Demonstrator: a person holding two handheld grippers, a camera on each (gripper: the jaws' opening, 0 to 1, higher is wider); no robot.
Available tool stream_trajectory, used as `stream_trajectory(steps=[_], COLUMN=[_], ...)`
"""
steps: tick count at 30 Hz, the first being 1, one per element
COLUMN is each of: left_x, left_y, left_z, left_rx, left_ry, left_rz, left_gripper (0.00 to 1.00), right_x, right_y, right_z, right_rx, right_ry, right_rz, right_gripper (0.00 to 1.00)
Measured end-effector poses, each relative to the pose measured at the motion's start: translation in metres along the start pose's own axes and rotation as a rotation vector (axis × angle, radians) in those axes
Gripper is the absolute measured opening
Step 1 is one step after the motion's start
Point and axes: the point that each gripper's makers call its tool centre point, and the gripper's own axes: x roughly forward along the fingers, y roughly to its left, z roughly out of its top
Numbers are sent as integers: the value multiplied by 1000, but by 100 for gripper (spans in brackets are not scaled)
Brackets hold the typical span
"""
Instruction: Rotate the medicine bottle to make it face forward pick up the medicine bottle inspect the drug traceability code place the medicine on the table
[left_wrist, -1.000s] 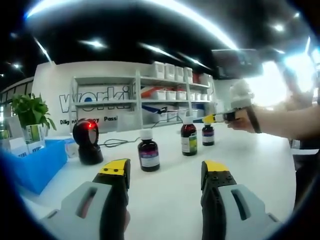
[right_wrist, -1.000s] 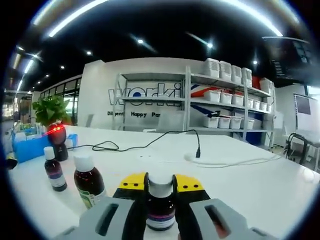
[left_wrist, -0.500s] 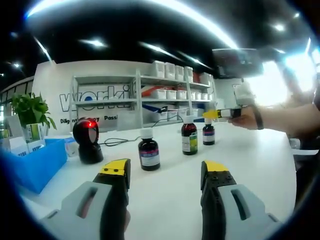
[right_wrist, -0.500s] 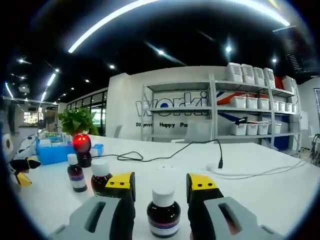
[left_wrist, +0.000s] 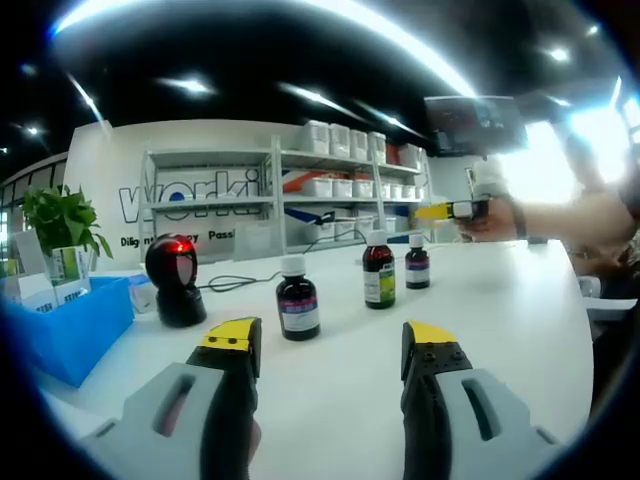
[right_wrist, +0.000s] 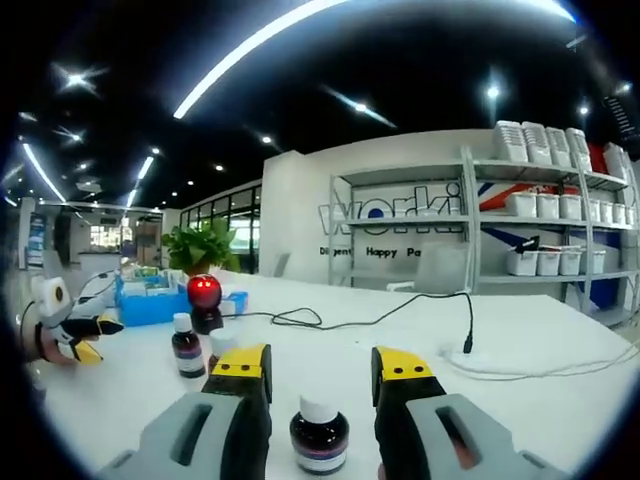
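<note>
On the white surface (left_wrist: 500, 320), at mid-frame of the left gripper view, three dark bottles with white caps stand upright in a loose row. The nearest bottle (left_wrist: 297, 300) sits just left of centre, a taller bottle (left_wrist: 377, 273) with a green and yellow label is to its right, and a small bottle (left_wrist: 417, 264) stands right of that, further back. None is held.

The left claw (left_wrist: 330, 345) rises from the bottom of that view, jaws wide apart with nothing between them, short of the nearest bottle. The right claw (left_wrist: 432, 212) shows at the upper right, held by a hand (left_wrist: 492, 218) above the small bottle and clear of it.

In the right gripper view the right claw (right_wrist: 320, 368) also stands wide and empty, and the small bottle (right_wrist: 319, 435) sits on the surface (right_wrist: 520, 400) low in the gap between its jaws, untouched. The other two bottles are left of it.

A black scanner (left_wrist: 177, 282) with a red light stands left of the bottles, a blue bin (left_wrist: 70, 330) and a plant (left_wrist: 62, 222) at far left, shelves (left_wrist: 290, 195) behind. A black cable (right_wrist: 380, 318) trails across the surface.
</note>
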Motion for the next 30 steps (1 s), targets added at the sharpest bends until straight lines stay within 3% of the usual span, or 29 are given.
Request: stream_trajectory(steps=[4,7,13,15,20,30], left_x=[0,0,0,1,1,1], left_y=[-1,-1,-1,-1,-1,-1], left_z=[-1,-1,0,0,-1,-1], left_rx=[6,6,5,5,7,9], left_ry=[3,4,3,3,5,6], left_rz=[-3,-3,-1,-2,-4,-2], left_gripper=[48,48,48,48,48,48], right_x=[2,6,11,8,9,15], right_y=[12,8,0,9,17,12], right_z=[0,-5,-12,-9,-16,-37], right_rx=[7,-65,-43,-3,-66,-39], right_ry=[-10,8,29,9,25,67], right_rz=[67,72,126,181,221,287], right_gripper=[37,35,34,32,29,23])
